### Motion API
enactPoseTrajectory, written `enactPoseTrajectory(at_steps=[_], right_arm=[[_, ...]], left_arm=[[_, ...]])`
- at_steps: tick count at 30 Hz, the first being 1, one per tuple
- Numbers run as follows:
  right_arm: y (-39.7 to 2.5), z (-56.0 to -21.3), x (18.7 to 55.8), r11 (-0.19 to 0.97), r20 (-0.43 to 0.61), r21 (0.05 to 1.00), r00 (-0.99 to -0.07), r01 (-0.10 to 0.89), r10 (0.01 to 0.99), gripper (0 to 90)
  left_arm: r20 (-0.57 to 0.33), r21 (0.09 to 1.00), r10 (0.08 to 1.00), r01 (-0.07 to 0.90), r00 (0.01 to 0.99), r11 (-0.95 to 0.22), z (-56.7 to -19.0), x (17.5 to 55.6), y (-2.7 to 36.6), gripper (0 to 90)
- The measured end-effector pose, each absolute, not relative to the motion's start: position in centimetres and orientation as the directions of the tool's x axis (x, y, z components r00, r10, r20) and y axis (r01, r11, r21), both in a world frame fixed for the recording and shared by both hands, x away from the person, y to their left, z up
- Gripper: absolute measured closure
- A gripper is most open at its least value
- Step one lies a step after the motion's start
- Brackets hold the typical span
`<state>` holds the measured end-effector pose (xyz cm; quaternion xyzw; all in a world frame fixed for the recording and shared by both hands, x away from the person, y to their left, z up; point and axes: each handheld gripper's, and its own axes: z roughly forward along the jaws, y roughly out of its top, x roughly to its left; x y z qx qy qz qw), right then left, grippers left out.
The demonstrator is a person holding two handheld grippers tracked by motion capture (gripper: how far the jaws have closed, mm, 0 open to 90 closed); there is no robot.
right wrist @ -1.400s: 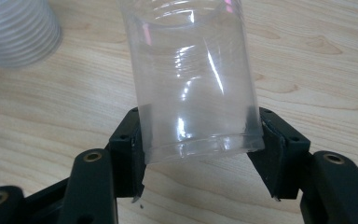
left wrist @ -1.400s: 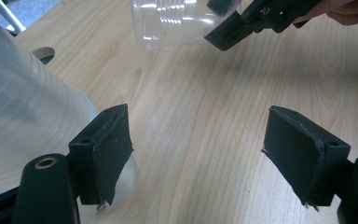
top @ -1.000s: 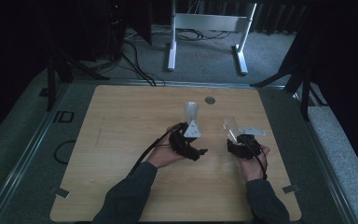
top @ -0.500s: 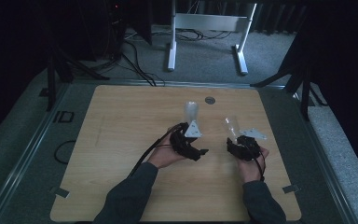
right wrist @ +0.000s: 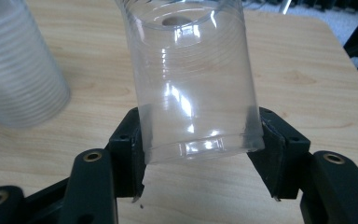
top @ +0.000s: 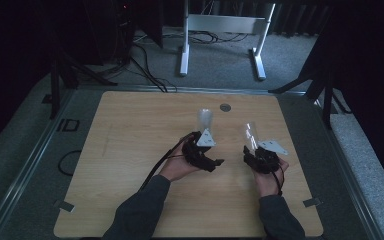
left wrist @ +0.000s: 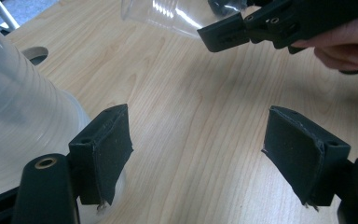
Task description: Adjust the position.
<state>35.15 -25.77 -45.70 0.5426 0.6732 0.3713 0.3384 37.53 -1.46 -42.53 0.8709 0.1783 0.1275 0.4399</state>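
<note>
Right tool [right wrist: 196, 154]: clamped on clear cup [right wrist: 191, 79]; thin wall could buckle.
Left tool [left wrist: 214, 154]: spread wide, empty, beside cup stack [left wrist: 18, 102]; could topple it.

the right gripper [top: 252, 150], closed on the clear cup [top: 250, 134], has shifted a little toward the near edge of the table [top: 130, 130], and the right hand [top: 267, 172] has drawn back with it. the clear cup's tilt is close to what it was, its open end pointing far and slightly left. in the right gripper view the cup [right wrist: 193, 79] sits clamped by its base between both jaws. the left gripper [top: 202, 145] and the stack of cups [top: 205, 120] beside it show almost no displacement; its jaws stand apart in the left gripper view, the stack [left wrist: 23, 98] against the left jaw.
</note>
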Motion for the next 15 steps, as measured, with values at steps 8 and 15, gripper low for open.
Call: enactPoseTrajectory(at_steps=[8,15], right_arm=[[-25.69,-45.56,34.77,0.13,-0.055,0.89,-0.18,0.437,0.982,41.9],[-25.62,-45.42,34.43,0.136,-0.072,0.908,-0.172,0.397,0.982,41.9]], left_arm=[[0.055,0.819,0.428,0.204,0.902,-0.536,-42.42,37.6,-1.61,22.9],[0.05,0.825,0.435,0.209,0.899,-0.526,-42.3,37.68,-1.8,22.9]])
